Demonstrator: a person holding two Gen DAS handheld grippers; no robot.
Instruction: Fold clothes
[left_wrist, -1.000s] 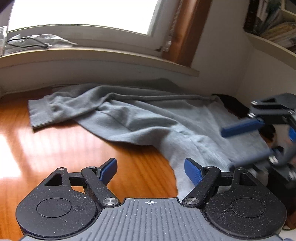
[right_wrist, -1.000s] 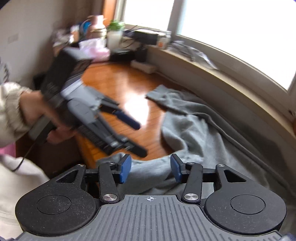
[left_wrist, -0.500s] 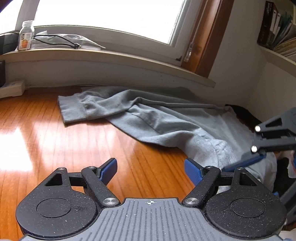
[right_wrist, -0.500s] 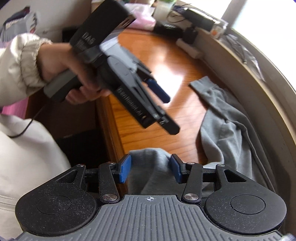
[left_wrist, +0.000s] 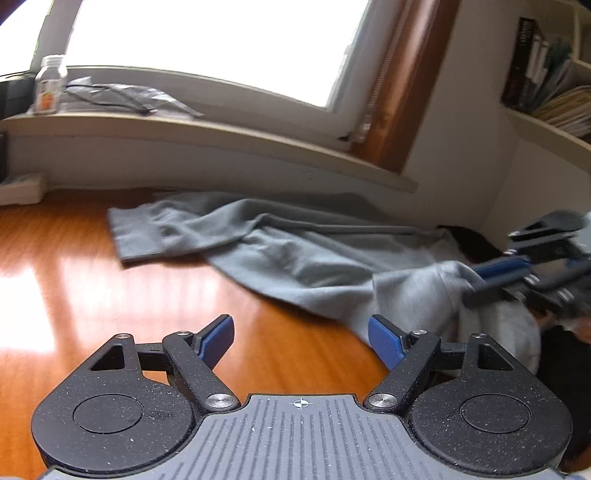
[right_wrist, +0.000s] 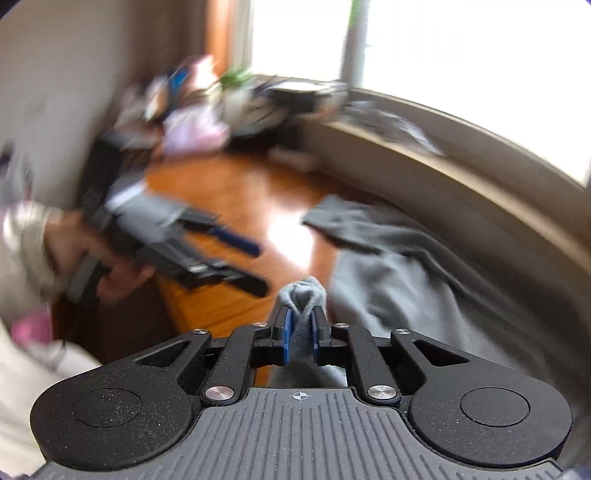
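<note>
A grey sweatshirt (left_wrist: 295, 254) lies crumpled on the wooden table (left_wrist: 110, 295), one sleeve cuff (left_wrist: 140, 236) stretched to the left. My right gripper (right_wrist: 301, 321) is closing, and its blue pads pinch a raised fold of the grey sweatshirt (right_wrist: 406, 266) near the table's near edge. The left wrist view shows that right gripper (left_wrist: 476, 280) at the right, lifting the cloth into a peak. My left gripper (left_wrist: 301, 332) is open above bare wood, short of the cloth. In the blurred right wrist view a hand (right_wrist: 114, 273) holds the left gripper (right_wrist: 258, 268).
A window sill (left_wrist: 184, 125) with a jar (left_wrist: 50, 88) and cables runs behind the table. A power strip (left_wrist: 18, 188) lies at the far left, and a bookshelf (left_wrist: 546, 92) hangs at the right. Cluttered items (right_wrist: 221, 103) crowd the table's far end.
My right gripper has closed on a fold of the grey sweatshirt and raised it. The left gripper stays open and its view has swung left along the table.
</note>
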